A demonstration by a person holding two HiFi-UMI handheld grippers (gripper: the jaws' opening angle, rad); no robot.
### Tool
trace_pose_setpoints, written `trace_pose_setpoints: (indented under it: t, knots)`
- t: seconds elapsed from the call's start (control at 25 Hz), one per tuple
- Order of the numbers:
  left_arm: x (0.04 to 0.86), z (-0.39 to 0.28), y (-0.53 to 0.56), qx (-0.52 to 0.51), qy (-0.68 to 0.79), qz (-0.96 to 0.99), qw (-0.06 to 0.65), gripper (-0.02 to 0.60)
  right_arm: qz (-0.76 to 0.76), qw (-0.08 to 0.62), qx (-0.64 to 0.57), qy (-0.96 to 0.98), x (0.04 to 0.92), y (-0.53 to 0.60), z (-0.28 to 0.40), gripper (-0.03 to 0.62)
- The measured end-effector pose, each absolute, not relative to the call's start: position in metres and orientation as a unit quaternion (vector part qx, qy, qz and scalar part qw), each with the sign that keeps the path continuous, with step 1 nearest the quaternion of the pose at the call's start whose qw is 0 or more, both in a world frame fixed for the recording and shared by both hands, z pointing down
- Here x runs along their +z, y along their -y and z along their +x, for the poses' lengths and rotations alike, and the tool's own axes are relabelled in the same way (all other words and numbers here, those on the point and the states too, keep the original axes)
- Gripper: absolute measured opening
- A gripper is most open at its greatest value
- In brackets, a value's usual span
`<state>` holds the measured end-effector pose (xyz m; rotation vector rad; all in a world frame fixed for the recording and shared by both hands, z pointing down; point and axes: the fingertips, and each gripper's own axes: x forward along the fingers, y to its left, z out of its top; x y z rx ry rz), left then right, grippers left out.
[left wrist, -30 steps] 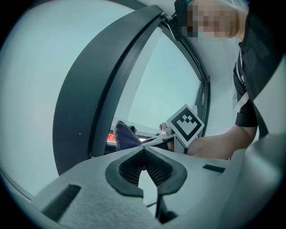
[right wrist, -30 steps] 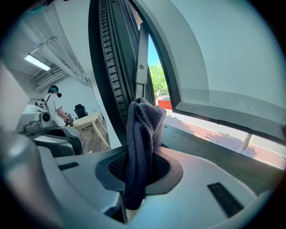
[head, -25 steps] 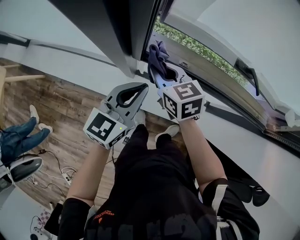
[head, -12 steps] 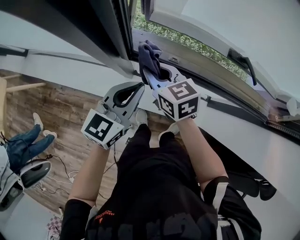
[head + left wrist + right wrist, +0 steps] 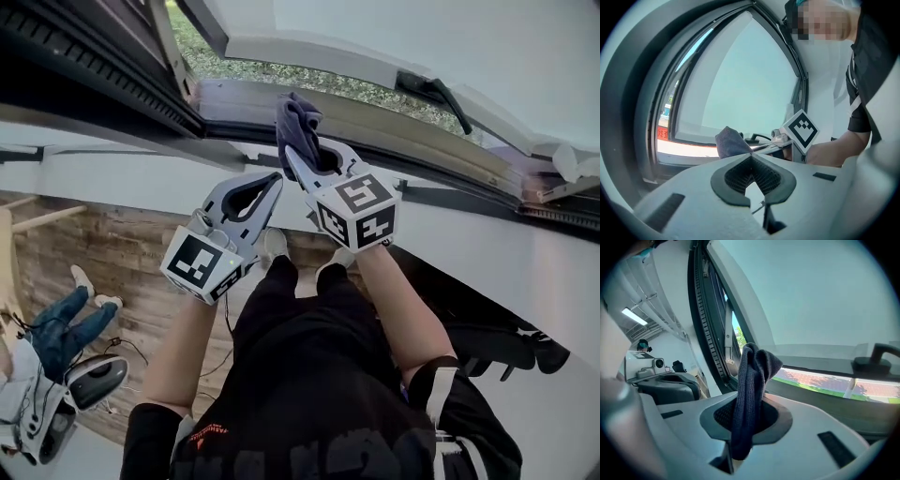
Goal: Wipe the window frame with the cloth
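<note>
My right gripper (image 5: pixel 305 164) pinches the dark cloth (image 5: pixel 298 124), bunched right at the window frame (image 5: pixel 422 141) lower rail; my left gripper (image 5: pixel 274 183), jaws together on nothing, hangs just below that frame.

Looking down, the right gripper (image 5: pixel 302 161) has a dark purple-blue cloth (image 5: pixel 297 124) pinched in its jaws, bunched up right against the lower window frame (image 5: pixel 394 117). The left gripper (image 5: pixel 270 187) hangs just beside it, a bit lower, holding nothing. There's a wooden floor (image 5: pixel 103 248) way below, and a black handle (image 5: pixel 434 90) further along the sash.
</note>
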<state>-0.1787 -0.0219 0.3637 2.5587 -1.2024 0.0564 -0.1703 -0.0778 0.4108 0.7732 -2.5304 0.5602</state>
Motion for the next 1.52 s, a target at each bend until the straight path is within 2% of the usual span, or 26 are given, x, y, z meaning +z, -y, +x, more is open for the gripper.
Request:
trace_pose_setpoints:
  t: [0.56, 1.2, 1.52]
  knots:
    - [0.356, -0.062, 0.031, 0.048, 0.359, 0.920, 0.152, 0.018, 0.375, 0.202, 0.207, 0.881, 0.395, 0.087, 0.002, 0.049]
    - [0.353, 0.111, 0.046, 0.056, 0.257, 0.954, 0.144, 0.018, 0.539, 0.185, 0.223, 0.791, 0.387, 0.094, 0.270, 0.049]
    - [0.358, 0.171, 0.047, 0.063, 0.226, 0.961, 0.145, 0.018, 0.581, 0.174, 0.234, 0.760, 0.393, 0.094, 0.351, 0.049]
